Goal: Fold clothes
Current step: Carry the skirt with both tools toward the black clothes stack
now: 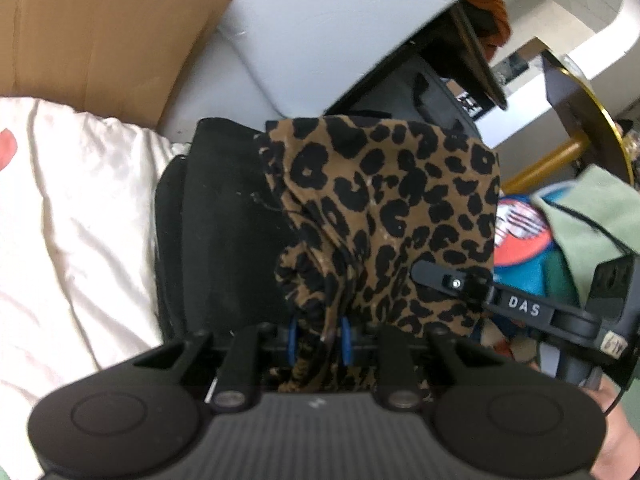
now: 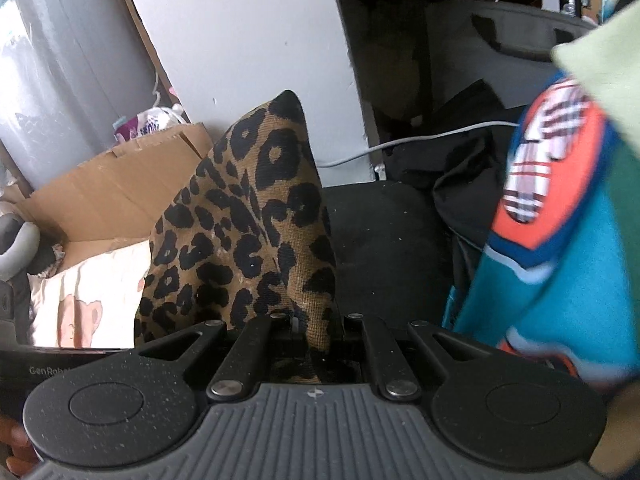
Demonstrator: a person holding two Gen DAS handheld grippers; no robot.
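A leopard-print garment (image 1: 384,208) hangs between both grippers above a black folded cloth (image 1: 224,232). My left gripper (image 1: 320,338) is shut on a bunched edge of the garment, its blue pads (image 1: 346,340) pressing the fabric from both sides. The right gripper (image 1: 452,280) shows at the right of the left wrist view, clamped on the garment's other side. In the right wrist view the leopard-print garment (image 2: 248,232) rises in a peak from my right gripper (image 2: 310,330), which is shut on its lower edge. The black cloth (image 2: 384,248) lies behind it.
A cream blanket (image 1: 72,220) lies at the left, with a cardboard box (image 1: 100,36) beyond it. At the right is a pile of clothes, with a teal and orange garment (image 2: 552,216) and a pale green one (image 1: 592,216). A white panel (image 2: 240,40) stands behind.
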